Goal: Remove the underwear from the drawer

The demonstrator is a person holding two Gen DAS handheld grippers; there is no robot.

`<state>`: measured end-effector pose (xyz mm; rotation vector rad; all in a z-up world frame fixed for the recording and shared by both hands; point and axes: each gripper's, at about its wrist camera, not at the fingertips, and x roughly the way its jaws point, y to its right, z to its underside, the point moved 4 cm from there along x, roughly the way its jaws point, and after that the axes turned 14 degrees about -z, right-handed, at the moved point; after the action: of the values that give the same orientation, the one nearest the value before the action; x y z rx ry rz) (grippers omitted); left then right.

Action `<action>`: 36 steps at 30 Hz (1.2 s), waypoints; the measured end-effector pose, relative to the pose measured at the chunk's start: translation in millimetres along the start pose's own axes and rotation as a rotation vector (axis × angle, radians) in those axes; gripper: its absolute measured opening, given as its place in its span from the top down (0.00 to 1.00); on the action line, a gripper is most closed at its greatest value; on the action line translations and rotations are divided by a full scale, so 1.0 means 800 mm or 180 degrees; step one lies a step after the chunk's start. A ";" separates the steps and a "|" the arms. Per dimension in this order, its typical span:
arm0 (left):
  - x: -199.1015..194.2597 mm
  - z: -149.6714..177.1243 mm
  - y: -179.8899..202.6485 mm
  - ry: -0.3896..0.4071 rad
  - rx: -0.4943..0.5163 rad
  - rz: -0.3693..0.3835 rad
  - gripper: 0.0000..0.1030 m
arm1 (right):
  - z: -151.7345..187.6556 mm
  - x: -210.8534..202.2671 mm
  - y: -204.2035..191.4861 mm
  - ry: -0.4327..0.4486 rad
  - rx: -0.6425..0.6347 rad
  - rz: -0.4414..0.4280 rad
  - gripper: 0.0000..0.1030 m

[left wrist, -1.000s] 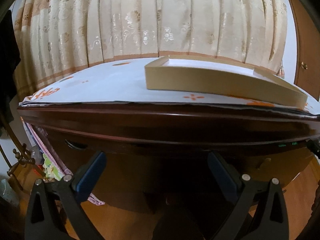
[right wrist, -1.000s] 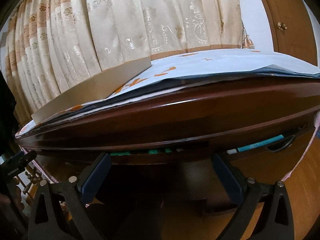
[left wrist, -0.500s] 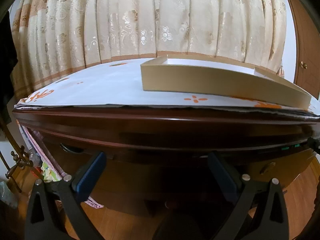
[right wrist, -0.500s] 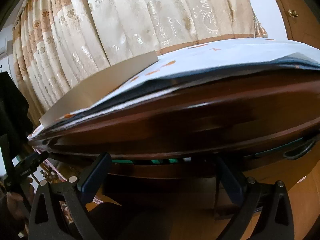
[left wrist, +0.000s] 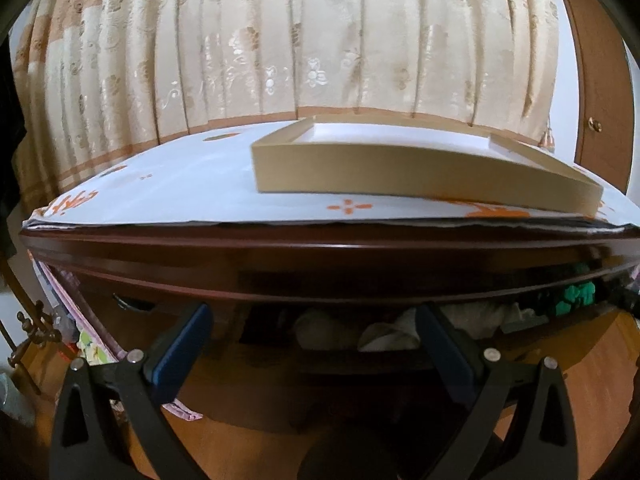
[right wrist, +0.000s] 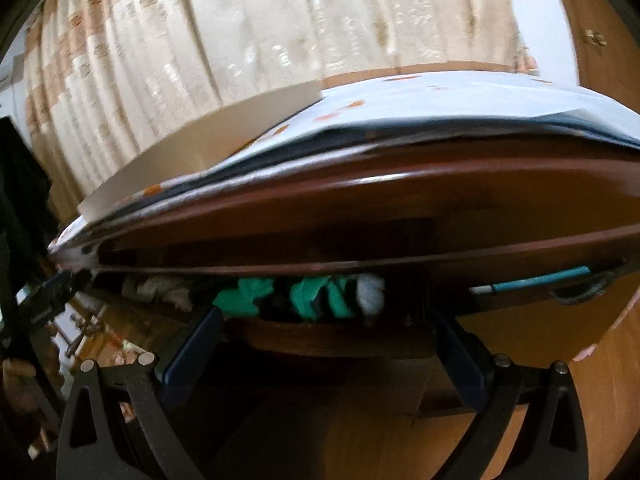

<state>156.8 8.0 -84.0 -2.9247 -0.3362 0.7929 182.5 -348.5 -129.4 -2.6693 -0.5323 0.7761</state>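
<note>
Left gripper point(left wrist: 312, 344) jaws apart and empty, right gripper point(right wrist: 328, 348) jaws apart astride the drawer point(right wrist: 340, 336) front, green underwear point(right wrist: 320, 292) bunched inside the open drawer, pale garments point(left wrist: 384, 330) alongside, dark wooden table point(left wrist: 320, 256), tan tray point(left wrist: 400, 172) on patterned cloth point(left wrist: 180, 184), curtain point(left wrist: 280, 40) behind.

Glossy dark wood drawer point(right wrist: 344, 340) — soft crumpled cloth underwear point(right wrist: 320, 294) — matt cardboard box point(left wrist: 420, 172).

Shallow tan box point(left wrist: 420, 172) on white orange-patterned cloth point(left wrist: 168, 196), cream floral curtains point(left wrist: 280, 40) behind
</note>
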 end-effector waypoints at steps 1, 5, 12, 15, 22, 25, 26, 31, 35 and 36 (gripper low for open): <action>0.000 0.000 0.002 -0.0009 0.0010 0.0005 0.00 | 0.000 -0.012 -0.005 0.0147 -0.0026 0.0082 0.01; 0.002 0.002 0.009 -0.0103 0.0026 0.0031 0.00 | -0.004 -0.021 -0.035 0.0182 -0.0285 0.0204 0.06; 0.003 0.009 0.033 -0.0234 0.0177 0.0109 0.00 | 0.000 0.011 -0.036 -0.0165 -0.0280 0.0233 0.38; 0.008 0.011 0.042 -0.0309 0.0241 0.0135 0.01 | 0.000 0.019 -0.038 -0.0249 -0.0266 0.0290 0.38; 0.016 0.012 0.042 -0.0508 0.0175 0.0198 0.00 | 0.004 0.023 -0.043 -0.0322 -0.0350 0.0432 0.37; 0.016 0.012 0.043 -0.0547 0.0196 0.0171 0.00 | 0.007 0.021 -0.045 -0.0307 -0.0353 0.0458 0.37; 0.017 0.011 0.044 -0.0564 0.0199 0.0167 0.00 | 0.007 0.020 -0.045 -0.0312 -0.0348 0.0468 0.37; 0.014 0.012 0.043 -0.0670 0.0247 0.0213 0.00 | 0.006 0.018 -0.047 -0.0412 -0.0295 0.0489 0.37; 0.009 0.017 0.039 -0.0739 0.0283 0.0284 0.00 | 0.012 0.012 -0.050 -0.0453 -0.0279 0.0477 0.36; 0.006 0.020 0.038 -0.0747 0.0294 0.0303 0.00 | 0.014 0.011 -0.051 -0.0455 -0.0277 0.0484 0.36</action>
<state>158.8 -19.7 -104.5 -2.7835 -0.1726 1.1373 172.3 -307.0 -126.3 -2.7740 -0.4090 1.0149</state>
